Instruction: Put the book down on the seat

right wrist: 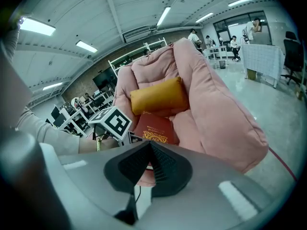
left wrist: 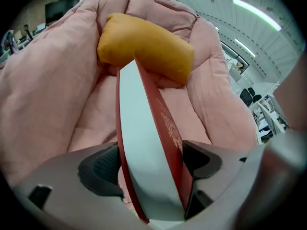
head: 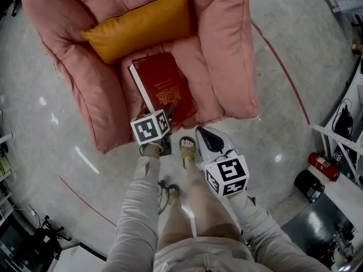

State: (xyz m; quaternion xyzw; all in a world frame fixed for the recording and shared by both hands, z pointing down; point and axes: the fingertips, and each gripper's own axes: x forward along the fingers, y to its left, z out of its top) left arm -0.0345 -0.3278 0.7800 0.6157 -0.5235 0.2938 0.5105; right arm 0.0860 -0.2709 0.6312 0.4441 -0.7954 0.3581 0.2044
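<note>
Left fingers [left wrist: 98, 169] straddle thick red book [left wrist: 144, 143] — gold-stamped cover, white pages.

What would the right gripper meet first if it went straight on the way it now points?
The right gripper, jaws shut, aims at the near end of the red book, so probably that first; if the line runs lower, the front of the pink armchair seat. Depth is unclear.

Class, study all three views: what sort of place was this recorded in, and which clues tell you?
Probably a large open-plan lab or workshop hall: long ceiling strip lights, rows of desks with monitors, and a polished floor marked with painted lines.
</note>
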